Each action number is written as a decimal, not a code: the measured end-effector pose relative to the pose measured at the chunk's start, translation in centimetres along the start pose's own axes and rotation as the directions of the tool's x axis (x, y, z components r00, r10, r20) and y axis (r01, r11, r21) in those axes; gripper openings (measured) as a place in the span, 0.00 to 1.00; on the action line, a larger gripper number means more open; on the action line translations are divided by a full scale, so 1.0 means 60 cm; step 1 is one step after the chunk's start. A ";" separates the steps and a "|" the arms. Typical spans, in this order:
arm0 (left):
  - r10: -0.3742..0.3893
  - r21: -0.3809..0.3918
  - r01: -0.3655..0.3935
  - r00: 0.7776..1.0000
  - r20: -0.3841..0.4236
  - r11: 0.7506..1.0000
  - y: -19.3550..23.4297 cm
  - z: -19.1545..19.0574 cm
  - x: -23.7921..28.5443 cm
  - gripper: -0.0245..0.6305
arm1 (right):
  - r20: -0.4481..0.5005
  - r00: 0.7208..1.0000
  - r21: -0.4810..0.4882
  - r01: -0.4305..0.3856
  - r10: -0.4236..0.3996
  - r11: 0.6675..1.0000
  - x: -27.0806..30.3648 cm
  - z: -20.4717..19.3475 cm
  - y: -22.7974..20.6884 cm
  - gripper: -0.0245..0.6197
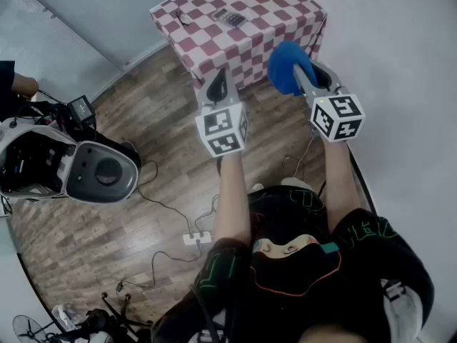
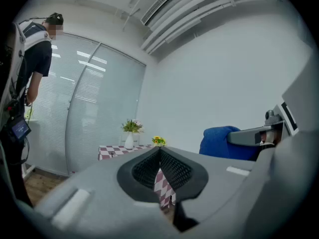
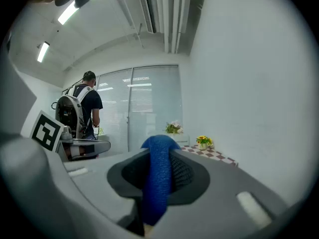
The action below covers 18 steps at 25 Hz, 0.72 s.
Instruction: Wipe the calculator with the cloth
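calculator (image 1: 230, 18) flat on checkered table (image 1: 250, 48), far and left of right gripper (image 1: 310, 76), which is clenched on blue cloth (image 1: 284, 64). left gripper (image 1: 218, 84) closed, empty, more directly in line.

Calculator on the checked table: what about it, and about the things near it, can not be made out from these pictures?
- Calculator: head view, too small to show keys or dirt.
- Table: left gripper view, the left hand-held gripper covers most of its top.
- Cloth: head view, the right hand-held gripper hides its right part.
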<state>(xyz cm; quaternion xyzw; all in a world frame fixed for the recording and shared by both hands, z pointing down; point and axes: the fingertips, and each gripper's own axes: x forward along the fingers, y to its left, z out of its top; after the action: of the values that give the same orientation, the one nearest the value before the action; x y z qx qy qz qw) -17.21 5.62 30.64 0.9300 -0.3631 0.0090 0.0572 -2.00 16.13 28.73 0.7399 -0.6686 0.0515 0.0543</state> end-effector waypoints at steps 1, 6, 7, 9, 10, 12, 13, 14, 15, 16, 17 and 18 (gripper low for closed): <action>-0.001 -0.009 0.001 1.000 0.003 1.000 0.000 0.000 -0.001 0.05 | 0.000 1.000 -0.012 -0.005 0.005 1.000 0.000 0.004 0.004 0.17; -0.013 -0.022 0.014 1.000 0.019 1.000 -0.004 0.011 -0.016 0.05 | 0.025 1.000 -0.037 -0.005 0.006 0.999 -0.014 0.025 0.018 0.17; -0.018 -0.025 0.018 1.000 0.022 1.000 -0.006 0.015 -0.020 0.05 | 0.036 0.999 -0.032 0.007 -0.006 0.999 -0.019 0.031 0.018 0.16; -0.025 -0.030 0.026 0.999 0.031 0.999 -0.008 0.026 -0.028 0.05 | 0.047 0.998 -0.026 0.031 -0.030 0.999 -0.027 0.044 0.017 0.17; -0.027 -0.034 0.028 0.999 0.037 0.999 -0.009 0.030 -0.030 0.05 | 0.047 0.998 -0.027 0.041 -0.039 0.999 -0.031 0.048 0.016 0.17; -0.027 -0.042 0.029 0.999 0.041 0.999 -0.008 0.028 -0.030 0.05 | 0.042 0.998 -0.030 0.051 -0.050 0.998 -0.035 0.047 0.013 0.17; -0.024 -0.046 0.026 0.999 0.040 0.999 -0.007 0.024 -0.026 0.05 | 0.037 0.998 -0.030 0.052 -0.051 0.998 -0.034 0.041 0.010 0.17; -0.021 -0.049 0.023 0.999 0.036 0.999 -0.005 0.017 -0.022 0.05 | 0.029 0.998 -0.031 0.053 -0.052 0.998 -0.033 0.034 0.006 0.17; -0.019 -0.052 0.020 0.999 0.028 0.998 -0.003 0.009 -0.018 0.05 | 0.019 0.998 -0.031 0.055 -0.054 0.998 -0.032 0.027 0.001 0.17; -0.017 -0.055 0.018 1.000 0.017 0.998 -0.002 0.000 -0.014 0.05 | 0.009 0.998 -0.031 0.058 -0.057 0.998 -0.031 0.020 -0.004 0.17; -0.016 -0.057 0.017 1.000 0.009 0.998 -0.003 -0.007 -0.010 0.05 | 0.001 0.998 -0.030 0.061 -0.061 0.998 -0.031 0.014 -0.009 0.17; -0.018 -0.060 0.018 1.000 0.005 0.998 -0.005 -0.013 -0.007 0.05 | -0.004 0.998 -0.028 0.064 -0.064 0.998 -0.032 0.010 -0.014 0.17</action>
<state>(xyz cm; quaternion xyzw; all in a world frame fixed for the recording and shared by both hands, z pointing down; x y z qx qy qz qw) -17.31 6.19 31.38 0.9311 -0.3549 -0.0044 0.0844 -1.36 18.01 27.83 0.7600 -0.6449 0.0420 0.0679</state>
